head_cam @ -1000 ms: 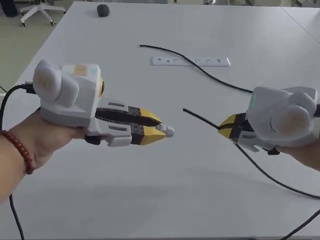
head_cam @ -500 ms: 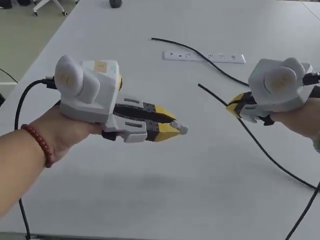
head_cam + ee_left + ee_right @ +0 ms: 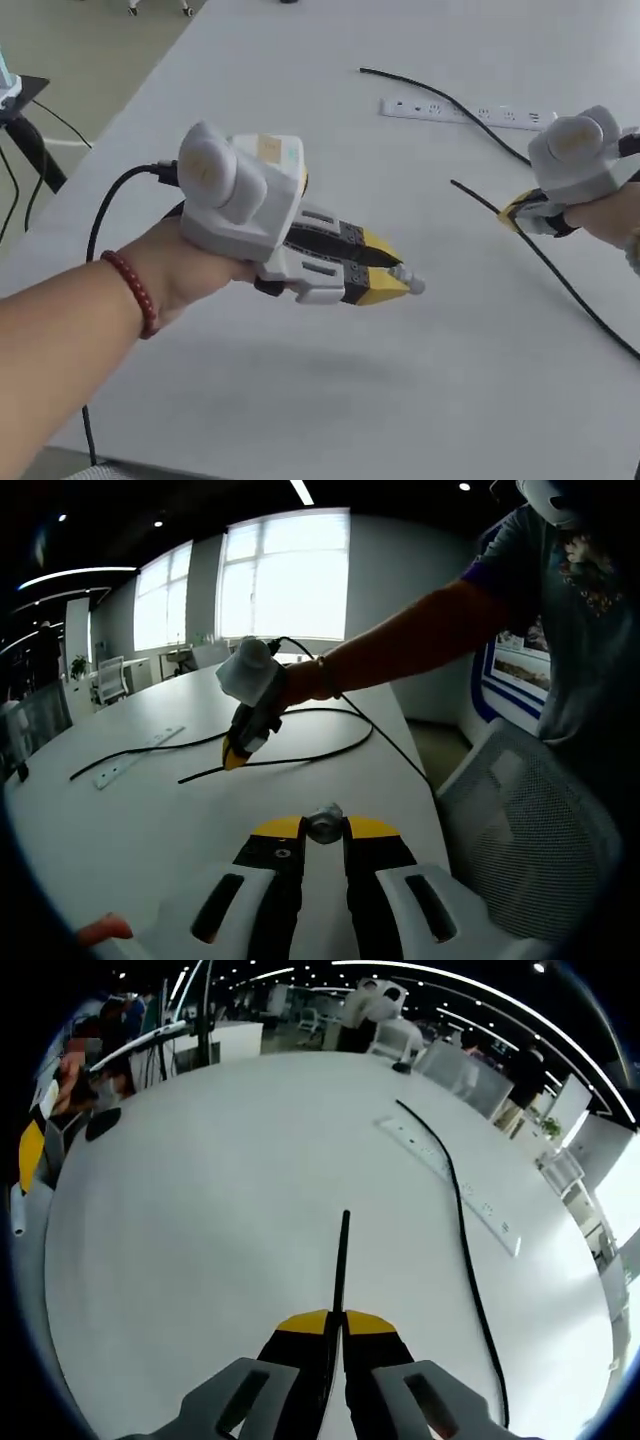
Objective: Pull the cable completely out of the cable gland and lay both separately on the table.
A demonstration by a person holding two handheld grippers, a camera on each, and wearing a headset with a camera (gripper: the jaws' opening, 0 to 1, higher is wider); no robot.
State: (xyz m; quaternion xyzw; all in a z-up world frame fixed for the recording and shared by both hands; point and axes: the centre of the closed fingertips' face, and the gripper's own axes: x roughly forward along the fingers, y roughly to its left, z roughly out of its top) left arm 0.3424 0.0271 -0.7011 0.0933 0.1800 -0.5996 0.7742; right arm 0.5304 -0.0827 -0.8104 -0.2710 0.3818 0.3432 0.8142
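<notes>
Left gripper (image 3: 392, 280) is held above the near-left part of the tabletop (image 3: 300, 400), with a shadow on the surface beneath it. Its jaws are clenched on the cable gland (image 3: 413, 286), a small grey-white piece that sticks out just past the yellow tips. The gland's long axis follows the jaws and points toward the right edge of the tabletop. In the left gripper view the gland (image 3: 323, 823) is seen end-on, pinched between the two tips. Right gripper (image 3: 513, 212) sits near the right edge, well apart from the left one, with its jaws closed on the black cable (image 3: 560, 285). The cable is clear of the gland, with bare tabletop between them. Its long axis runs diagonally: a short free stub leaves the jaws toward the far-left, and the long run trails back toward the near-right corner and off the right edge. In the right gripper view the stub (image 3: 341, 1250) points straight ahead, in line with the jaws. Cannot tell whether its tip touches the surface. Toward the far edge lies a white power strip (image 3: 470, 112), and a second black cable (image 3: 440, 98) crosses over it. There is a red bead bracelet (image 3: 140, 296) on the wrist holding the left gripper.
</notes>
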